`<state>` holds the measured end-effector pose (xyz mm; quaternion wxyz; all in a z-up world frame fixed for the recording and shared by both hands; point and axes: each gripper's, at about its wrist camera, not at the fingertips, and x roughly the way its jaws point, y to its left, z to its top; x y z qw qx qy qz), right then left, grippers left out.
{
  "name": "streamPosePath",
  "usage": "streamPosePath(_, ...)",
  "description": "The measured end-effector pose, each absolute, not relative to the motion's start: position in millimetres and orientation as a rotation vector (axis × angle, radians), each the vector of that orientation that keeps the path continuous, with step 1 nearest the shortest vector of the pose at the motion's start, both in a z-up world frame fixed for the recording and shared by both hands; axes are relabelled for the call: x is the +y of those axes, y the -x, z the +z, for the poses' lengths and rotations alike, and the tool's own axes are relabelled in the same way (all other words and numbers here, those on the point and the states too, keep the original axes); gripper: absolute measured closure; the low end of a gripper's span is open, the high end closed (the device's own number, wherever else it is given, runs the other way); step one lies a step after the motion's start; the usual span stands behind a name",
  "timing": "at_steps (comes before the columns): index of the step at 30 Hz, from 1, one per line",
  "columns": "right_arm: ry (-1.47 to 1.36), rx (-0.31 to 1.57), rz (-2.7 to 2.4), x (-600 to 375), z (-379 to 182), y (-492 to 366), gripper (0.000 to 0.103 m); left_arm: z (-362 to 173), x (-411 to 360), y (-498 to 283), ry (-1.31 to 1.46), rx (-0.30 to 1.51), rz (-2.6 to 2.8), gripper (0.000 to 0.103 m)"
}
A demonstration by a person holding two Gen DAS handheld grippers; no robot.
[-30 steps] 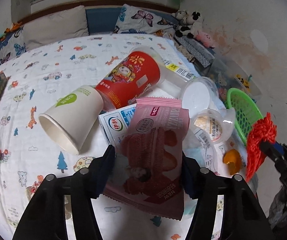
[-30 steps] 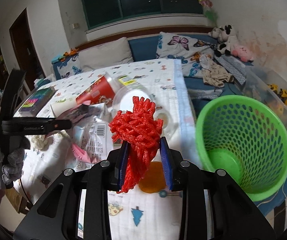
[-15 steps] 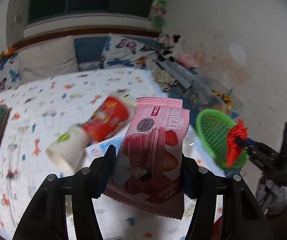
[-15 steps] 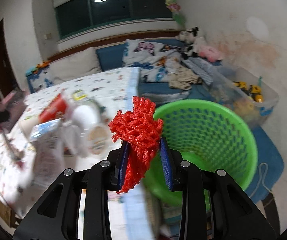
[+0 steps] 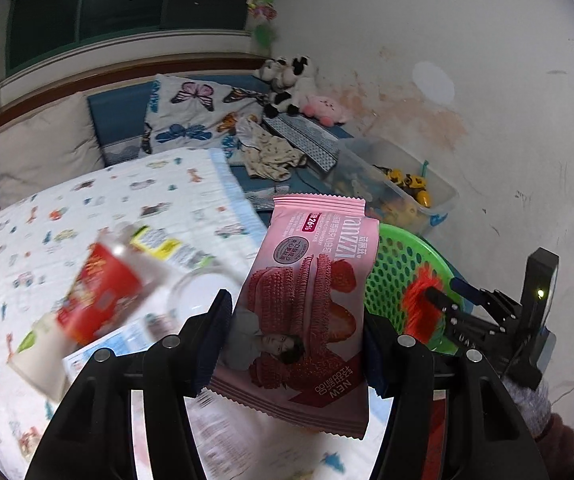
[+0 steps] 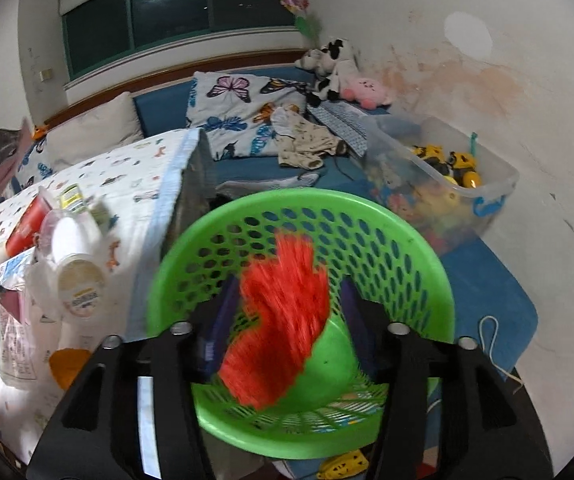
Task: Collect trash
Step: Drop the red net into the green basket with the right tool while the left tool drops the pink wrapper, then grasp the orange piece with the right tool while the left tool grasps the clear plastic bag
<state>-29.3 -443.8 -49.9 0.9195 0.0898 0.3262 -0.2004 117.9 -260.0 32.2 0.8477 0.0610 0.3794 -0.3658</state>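
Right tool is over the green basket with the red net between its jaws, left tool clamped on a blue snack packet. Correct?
One error: the snack packet in the left tool is pink, not blue, as the left wrist view shows. The rest holds: the right tool is over the green basket, jaws just opening, with the red net between them.

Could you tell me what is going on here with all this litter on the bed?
A person is clearing trash with a gripper in each hand. The right gripper has just opened over the green basket, and the red mesh is blurred between its jaws, apparently dropping. The left gripper holds a pink snack wrapper.
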Motion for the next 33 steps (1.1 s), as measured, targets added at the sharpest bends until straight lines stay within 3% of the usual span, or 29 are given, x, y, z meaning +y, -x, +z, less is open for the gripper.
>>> streamPosePath(4,-0.196,0.665,-0.428,-453.2,-52.6,41.6,0.038,20.9,-293.5,-119.0,-0.151,0.828,-0.791,0.047)
streamPosePath(15,-0.265,0.65,-0.451,-467.7,-57.5,78.7,0.035,-15.8,-369.6,-118.6,-0.199,0.928,-0.825,0.046)
streamPosePath(18,-0.274,0.649,-0.457,-469.6,-59.2,87.2,0.035,-26.6,-384.8,-116.9,-0.224,0.95,-0.832,0.041)
streamPosePath(22,-0.301,0.652,-0.46,-472.5,-63.4,94.9,0.034,-35.7,-395.3,-114.3,-0.239,0.961,-0.836,0.021)
streamPosePath(33,-0.319,0.657,-0.416,-456.8,-65.2,94.7,0.034,-23.0,-370.5,-109.6,-0.249,0.911,-0.804,0.017)
